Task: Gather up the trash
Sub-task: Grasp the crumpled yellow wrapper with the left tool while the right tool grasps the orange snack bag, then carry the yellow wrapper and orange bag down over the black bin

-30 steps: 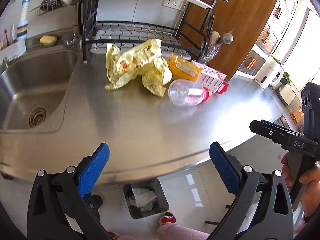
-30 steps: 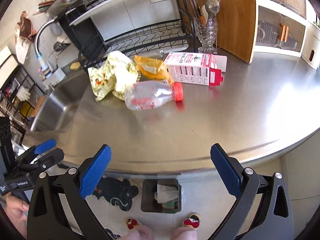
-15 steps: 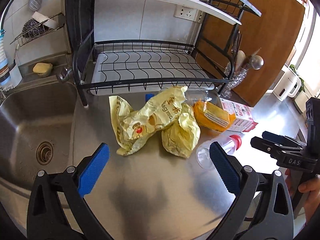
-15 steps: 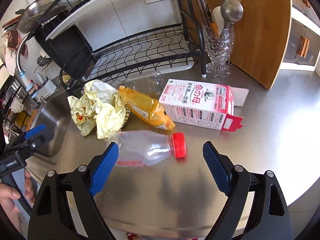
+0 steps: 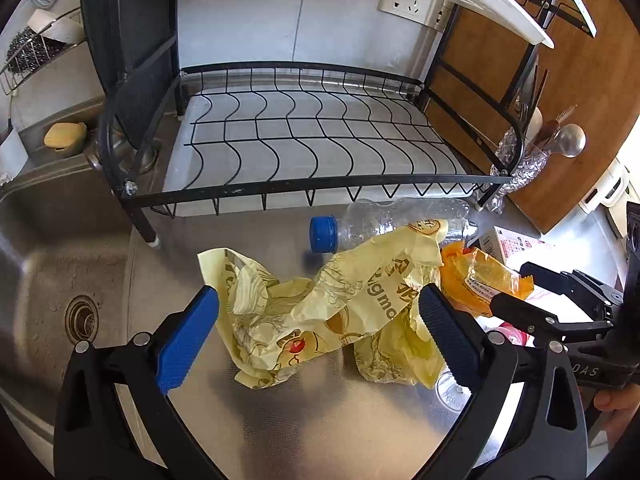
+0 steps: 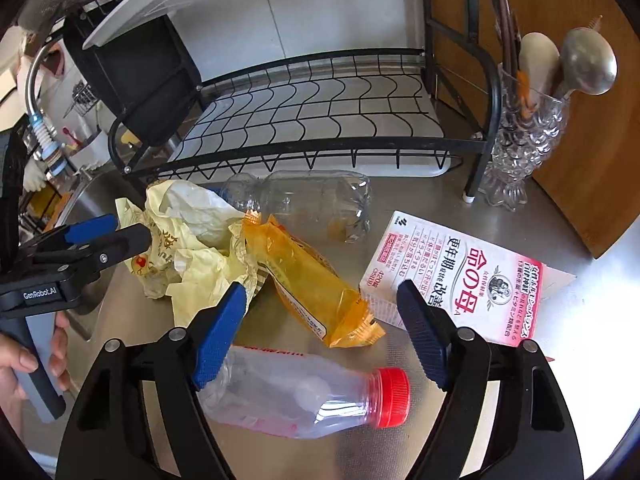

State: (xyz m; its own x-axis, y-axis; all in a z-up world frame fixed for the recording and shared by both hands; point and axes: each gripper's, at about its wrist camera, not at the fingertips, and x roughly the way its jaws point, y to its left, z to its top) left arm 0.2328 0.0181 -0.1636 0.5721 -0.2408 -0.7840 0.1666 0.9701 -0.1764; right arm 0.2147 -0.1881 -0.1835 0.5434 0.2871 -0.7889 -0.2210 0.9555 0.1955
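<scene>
So the trash is all piled on the steel counter point(image 6: 540, 360) in front of the dish rack point(image 6: 320, 120). Right claw point(image 6: 326, 332) is the one that matters: its jaws have just been closing in but nothing's pinched yet, the pads sit clear of everything. The red-cap bottle point(image 6: 304, 400) lies right under it at the bottom of the right wrist view, on its side, long axis running left-right across the frame, cap toward the right. That's roughly in line with the gap between the pads instead of across it, so I'd guess the claw needs to drop and maybe twist a bit to pinch the body.

Left claw point(image 5: 316, 332) is spread wide, holding nothing, hanging over the crumpled yellow bag point(image 5: 320, 312) in the middle of its frame. Each hand is nearer its own piece.

Orange wrapper point(image 6: 312, 280), the box point(image 6: 472, 276) and a blue-cap bottle point(image 5: 396, 220) up by the rack are untouched.
</scene>
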